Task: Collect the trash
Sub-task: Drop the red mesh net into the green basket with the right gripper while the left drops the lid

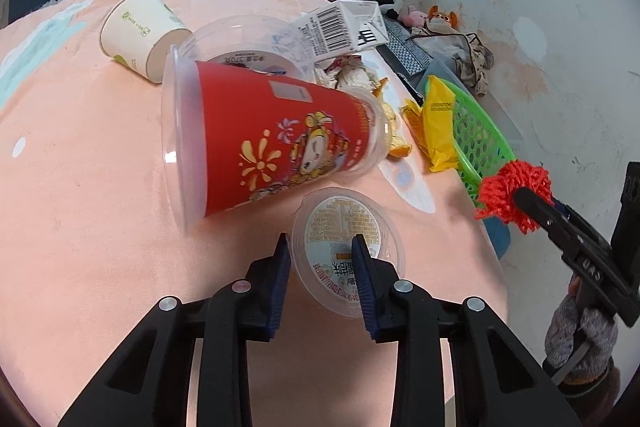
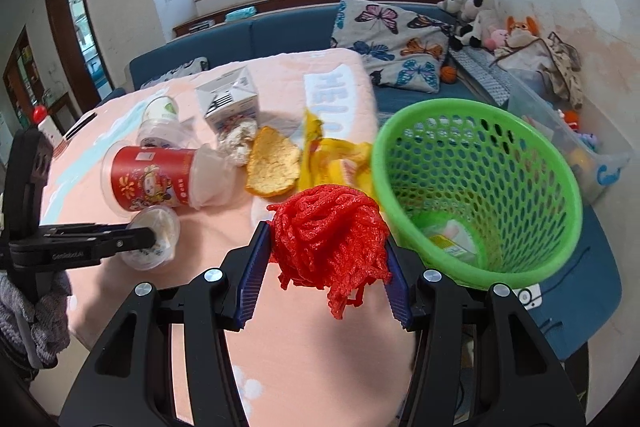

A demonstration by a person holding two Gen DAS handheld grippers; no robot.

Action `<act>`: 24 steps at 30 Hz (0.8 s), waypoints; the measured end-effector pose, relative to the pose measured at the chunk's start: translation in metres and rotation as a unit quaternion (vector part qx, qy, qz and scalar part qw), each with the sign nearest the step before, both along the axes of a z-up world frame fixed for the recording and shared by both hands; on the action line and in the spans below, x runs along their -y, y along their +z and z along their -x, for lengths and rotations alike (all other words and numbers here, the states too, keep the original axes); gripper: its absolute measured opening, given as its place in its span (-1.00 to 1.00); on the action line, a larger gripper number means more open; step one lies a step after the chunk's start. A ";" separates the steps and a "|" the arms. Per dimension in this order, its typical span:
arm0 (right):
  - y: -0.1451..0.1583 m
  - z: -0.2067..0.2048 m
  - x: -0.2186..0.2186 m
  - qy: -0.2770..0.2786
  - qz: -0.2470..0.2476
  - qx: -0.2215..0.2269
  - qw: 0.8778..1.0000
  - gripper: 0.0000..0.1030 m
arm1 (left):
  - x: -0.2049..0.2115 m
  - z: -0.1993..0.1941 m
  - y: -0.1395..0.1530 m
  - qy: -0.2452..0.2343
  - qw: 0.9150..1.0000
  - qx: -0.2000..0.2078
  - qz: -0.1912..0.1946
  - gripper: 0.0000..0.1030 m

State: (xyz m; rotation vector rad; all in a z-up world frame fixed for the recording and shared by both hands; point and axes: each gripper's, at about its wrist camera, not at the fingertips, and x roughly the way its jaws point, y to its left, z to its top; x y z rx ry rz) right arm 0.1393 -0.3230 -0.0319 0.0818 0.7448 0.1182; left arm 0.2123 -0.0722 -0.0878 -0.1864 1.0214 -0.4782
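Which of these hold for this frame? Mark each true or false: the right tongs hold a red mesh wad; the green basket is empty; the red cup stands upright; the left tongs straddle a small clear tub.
1. The right tongs hold a red mesh wad. True.
2. The green basket is empty. False: some packaging already lies at its bottom.
3. The red cup stands upright. False: it lies on its side on the peach cloth.
4. The left tongs straddle a small clear tub. True: one finger outside its rim, one over its label.
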 end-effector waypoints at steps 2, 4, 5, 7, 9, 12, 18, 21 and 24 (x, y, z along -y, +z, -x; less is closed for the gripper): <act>0.003 0.000 0.010 -0.013 0.001 0.001 1.000 0.03 | 0.002 0.003 0.004 -0.008 1.000 0.002 0.005 -0.42; 0.007 -0.001 0.021 -0.025 0.000 0.003 1.000 0.03 | 0.005 0.007 0.009 -0.019 1.000 0.007 0.008 -0.42; 0.009 -0.001 0.029 -0.033 0.000 0.005 0.999 0.03 | 0.007 0.008 0.012 -0.024 1.000 0.010 0.010 -0.42; 0.013 -0.003 0.041 -0.047 0.002 0.007 0.999 0.03 | 0.012 0.010 0.019 -0.032 0.999 0.015 0.015 -0.42; 0.016 -0.007 0.057 -0.063 0.008 0.006 0.998 0.03 | 0.017 0.011 0.027 -0.040 0.999 0.022 0.019 -0.42; 0.017 -0.016 0.079 -0.086 0.018 0.002 0.996 0.03 | 0.027 0.010 0.038 -0.051 0.998 0.030 0.024 -0.42; 0.011 -0.028 0.114 -0.119 0.023 -0.007 0.993 0.07 | 0.048 0.004 0.056 -0.072 0.996 0.048 0.021 -0.42; 0.007 -0.033 0.127 -0.131 0.026 -0.011 0.991 0.08 | 0.058 -0.002 0.065 -0.083 0.995 0.059 0.015 -0.43; 0.003 -0.038 0.139 -0.140 0.020 -0.014 0.990 0.14 | 0.073 -0.011 0.072 -0.093 0.993 0.065 0.013 -0.43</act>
